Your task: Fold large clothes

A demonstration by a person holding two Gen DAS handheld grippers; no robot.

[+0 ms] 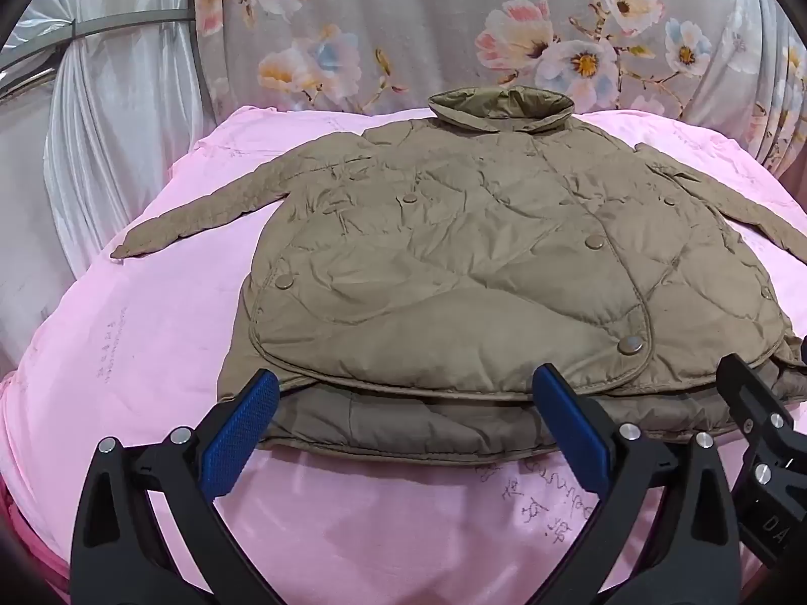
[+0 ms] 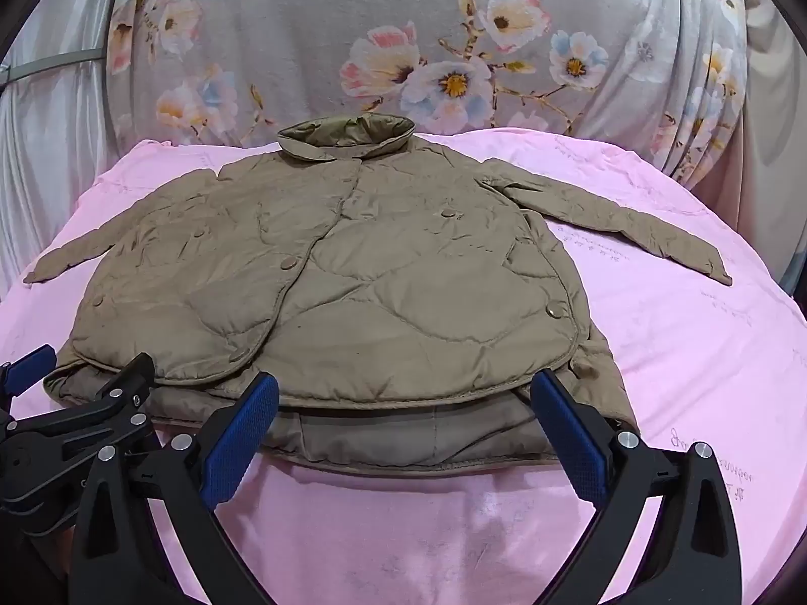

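A khaki quilted jacket (image 1: 484, 262) lies flat, front up, on a pink bedsheet (image 1: 126, 343), collar at the far side, both sleeves spread outward. It also shows in the right wrist view (image 2: 353, 282). My left gripper (image 1: 403, 393) is open and empty, its blue pads either side of the jacket's near hem, left of centre. My right gripper (image 2: 403, 393) is open and empty at the near hem, right of centre. Each gripper shows at the edge of the other's view: the right gripper (image 1: 756, 428), the left gripper (image 2: 75, 403).
A grey floral fabric (image 1: 428, 25) hangs behind the bed. White curtains (image 1: 116, 116) hang at the left. The pink sheet (image 2: 706, 353) extends around the jacket on all sides, with faint writing on it.
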